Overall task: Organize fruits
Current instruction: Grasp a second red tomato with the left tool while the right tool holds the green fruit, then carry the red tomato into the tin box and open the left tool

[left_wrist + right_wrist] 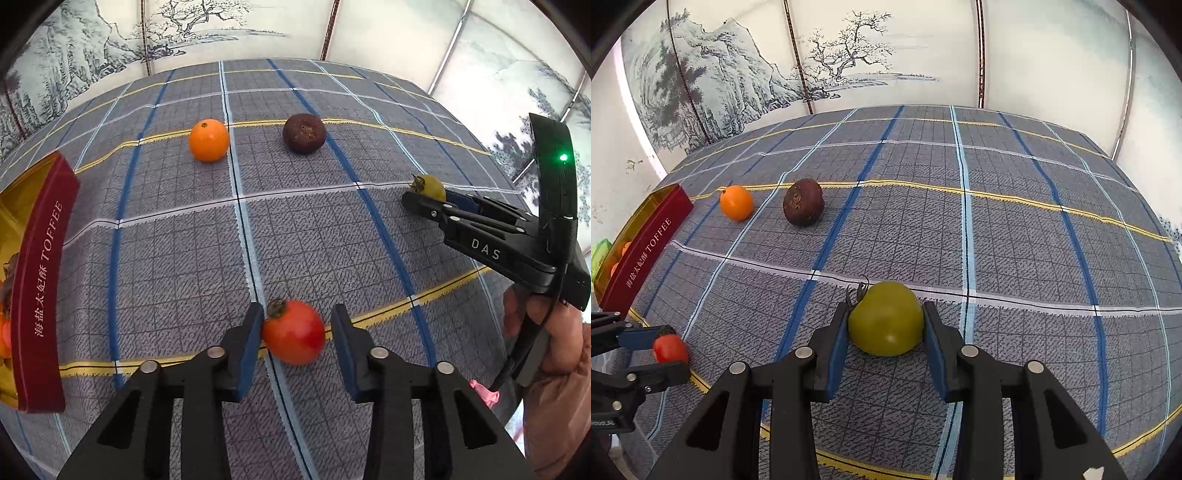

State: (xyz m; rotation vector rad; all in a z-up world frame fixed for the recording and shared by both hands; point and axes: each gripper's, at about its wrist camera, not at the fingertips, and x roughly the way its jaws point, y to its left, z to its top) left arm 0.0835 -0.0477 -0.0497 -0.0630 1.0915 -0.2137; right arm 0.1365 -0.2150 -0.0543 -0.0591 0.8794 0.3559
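Fruit lies scattered over a desk covered with a plaid cloth point(997, 229), and two pieces are being picked up at once. The left gripper point(297, 332) brackets a red tomato point(293, 331): its left pad touches the skin, while a thin gap shows at the right pad, so the grasp looks not quite seated. The right gripper point(886, 325) is closed on a green tomato point(885, 318), both pads pressed against its sides as it sits on the cloth. Farther back, an orange point(209, 139) and a dark brown fruit point(304, 133) rest apart from each other, untouched. A red toffee box point(35, 291) stands open at the left edge with some orange fruit already inside.

Judging by this, the grasping step is under way. Next, the left jaws likely need to finish closing; then both tomatoes must be lifted clear and carried to the box, gently, since soft skins bruise and round fruit can slip.
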